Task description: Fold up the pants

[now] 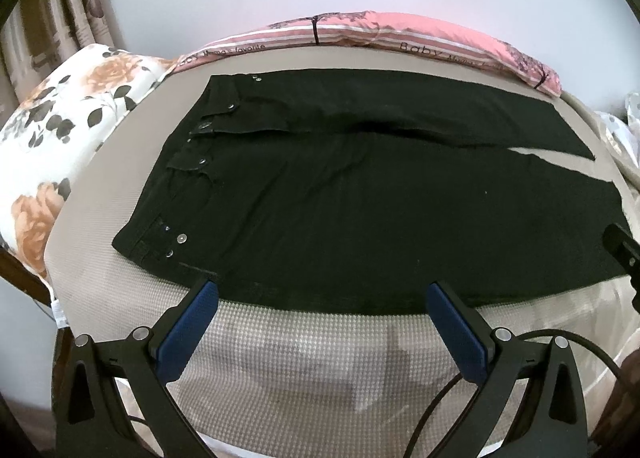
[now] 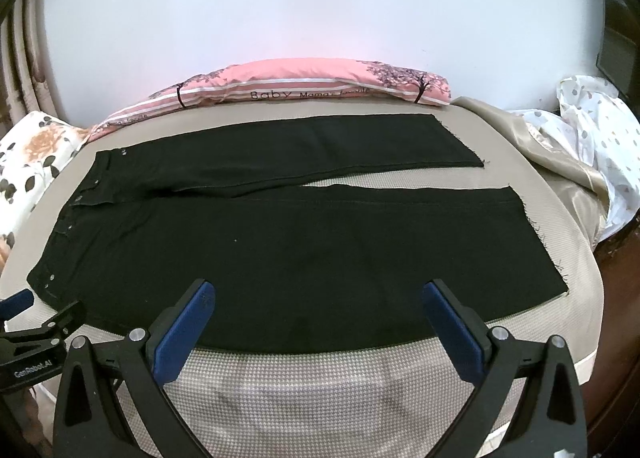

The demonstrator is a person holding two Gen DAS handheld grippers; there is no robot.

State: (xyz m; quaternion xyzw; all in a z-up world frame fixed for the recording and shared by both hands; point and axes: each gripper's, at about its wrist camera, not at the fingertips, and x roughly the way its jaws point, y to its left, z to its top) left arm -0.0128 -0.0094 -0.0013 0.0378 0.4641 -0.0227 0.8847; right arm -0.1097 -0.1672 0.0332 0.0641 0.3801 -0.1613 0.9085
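- Left wrist view is showing the left gripper hovering over the near edge of the bed, its 2 blue-padded fingers standing wide apart and gripping nothing.
- Black pants are lying flat and unfolded across the beige houndstooth bed cover, waistband toward the left, both legs running to the right.
- Silver rivets and a waist button are showing at the waistband end.
- In the right wrist view, the right gripper is hanging over the same near edge, its fingers also spread wide and empty, tips just above the near pant leg.
- The 2 legs are parting into a narrow gap toward the frayed hems on the right.
- A pink striped pillow is lying along the far edge of the bed against the wall, printed "Baby Mama's favorite".
- A floral pillow is sitting at the left, beside the waistband end.
- White polka-dot fabric is bunching at the right of the bed.
- The left gripper's body is appearing at the lower left of the right wrist view, labelled "GenRobot.AI".
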